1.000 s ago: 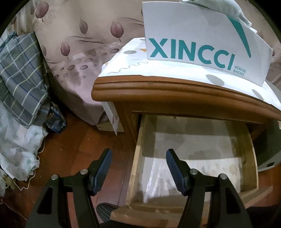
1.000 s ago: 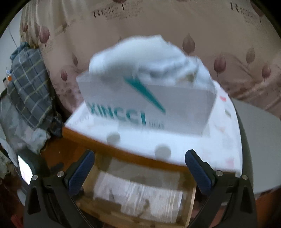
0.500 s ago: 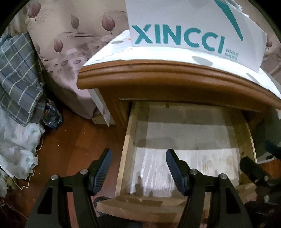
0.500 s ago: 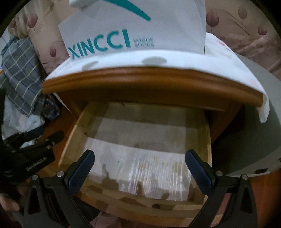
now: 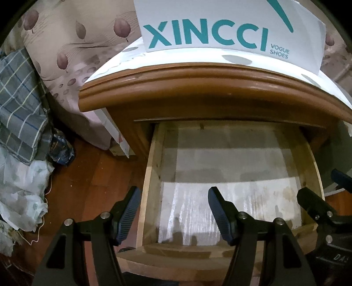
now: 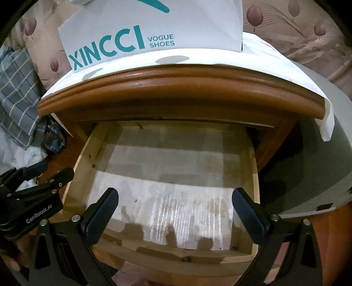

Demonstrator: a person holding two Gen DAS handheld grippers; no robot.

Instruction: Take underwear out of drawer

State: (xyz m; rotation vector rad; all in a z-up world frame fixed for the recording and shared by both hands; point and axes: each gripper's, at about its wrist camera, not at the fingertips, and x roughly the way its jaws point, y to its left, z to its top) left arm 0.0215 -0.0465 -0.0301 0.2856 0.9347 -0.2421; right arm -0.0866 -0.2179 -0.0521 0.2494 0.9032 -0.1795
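The wooden drawer of the nightstand is pulled open, and it also shows in the right wrist view. Its pale lined bottom is bare; no underwear shows inside. My left gripper is open and empty over the drawer's left wall near the front. My right gripper is open and empty above the drawer's front part. A bit of pale cloth shows at the top of the white XINCCI shoe box on the nightstand.
The nightstand top overhangs the drawer's back, with a white spotted sheet under the box. Plaid cloth and white fabric lie on the floor to the left. A grey object stands to the right.
The right gripper has dropped from the shoe box top down to the open drawer. The left gripper has moved closer to the drawer. Both stayed open.
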